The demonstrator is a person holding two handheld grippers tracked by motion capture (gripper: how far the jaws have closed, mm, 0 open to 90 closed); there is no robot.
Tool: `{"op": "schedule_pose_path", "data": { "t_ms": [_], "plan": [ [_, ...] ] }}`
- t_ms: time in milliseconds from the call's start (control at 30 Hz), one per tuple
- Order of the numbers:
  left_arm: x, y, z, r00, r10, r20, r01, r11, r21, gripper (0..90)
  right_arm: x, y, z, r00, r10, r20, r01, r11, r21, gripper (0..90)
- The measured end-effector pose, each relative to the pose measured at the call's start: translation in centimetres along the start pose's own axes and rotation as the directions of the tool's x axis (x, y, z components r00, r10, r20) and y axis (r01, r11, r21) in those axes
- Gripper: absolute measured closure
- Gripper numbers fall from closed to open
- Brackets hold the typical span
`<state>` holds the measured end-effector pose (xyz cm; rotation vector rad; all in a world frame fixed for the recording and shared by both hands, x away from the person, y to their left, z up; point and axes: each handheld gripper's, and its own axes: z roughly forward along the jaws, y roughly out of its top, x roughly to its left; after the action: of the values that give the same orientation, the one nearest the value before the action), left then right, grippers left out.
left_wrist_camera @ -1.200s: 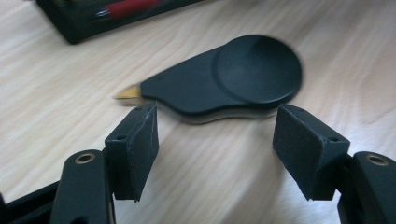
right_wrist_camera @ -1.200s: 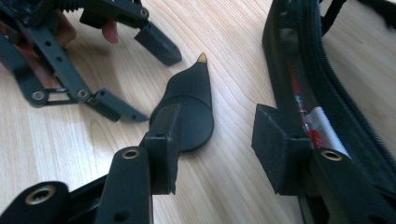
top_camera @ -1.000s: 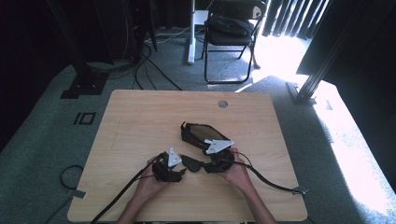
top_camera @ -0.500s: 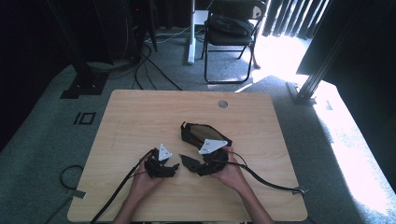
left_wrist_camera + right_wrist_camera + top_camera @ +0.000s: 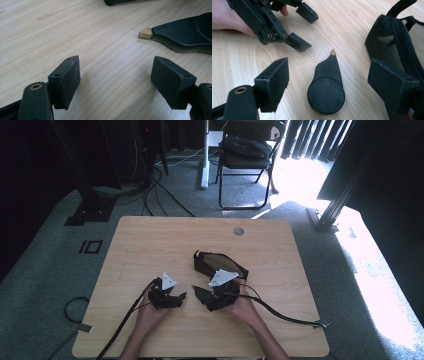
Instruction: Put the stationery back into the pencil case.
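A black teardrop-shaped piece (image 5: 327, 86) with a small gold tip lies flat on the wooden table (image 5: 150, 245). My right gripper (image 5: 329, 63) straddles it. Its jaws have just been opening and now stand wide, with neither pad touching the piece. In the left gripper view the same piece (image 5: 185, 32) lies ahead to the right. My left gripper (image 5: 116, 65) has also just been opening; its jaws are apart over bare wood with nothing between them. From above, the left gripper (image 5: 180, 296) and the right gripper (image 5: 204, 296) face each other near the table's front.
A black zipped pouch (image 5: 220, 263) lies on the table just behind the right gripper, close by its right jaw in the right gripper view (image 5: 397, 37). Cables trail off the front edge. A folding chair (image 5: 247, 150) stands beyond the table.
The left hand has drawn away to the left, and its gripper has come off the teardrop piece. The right gripper's jaws have spread, and the piece now rests on the table.
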<state>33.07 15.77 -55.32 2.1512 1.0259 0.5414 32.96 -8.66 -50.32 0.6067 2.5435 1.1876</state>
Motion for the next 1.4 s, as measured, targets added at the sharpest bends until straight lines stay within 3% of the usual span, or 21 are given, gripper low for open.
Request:
{"op": "schedule_pose_path", "data": {
  "t_ms": [267, 767, 1400],
  "plan": [
    [0.5, 0.0, 0.2, 0.9986, -0.048, 0.024, 0.048, 0.9988, 0.015, 20.8, 0.2, -0.2, 0.4, 1.0000, -0.007, 0.004, 0.007, 1.000, 0.000, 18.1],
    [0.5, 0.0, 0.2, 0.9987, -0.044, 0.025, 0.044, 0.9989, 0.017, 20.7, 0.2, -1.0, 1.9, 0.9999, 0.009, 0.007, -0.010, 0.999, 0.042, 18.6],
    [0.5, 0.0, 0.2, 0.9987, -0.044, 0.025, 0.044, 0.9989, 0.017, 20.7, -0.1, -2.0, 3.6, 0.9996, 0.030, 0.003, -0.030, 0.993, 0.115, 27.2]
  ]
}}
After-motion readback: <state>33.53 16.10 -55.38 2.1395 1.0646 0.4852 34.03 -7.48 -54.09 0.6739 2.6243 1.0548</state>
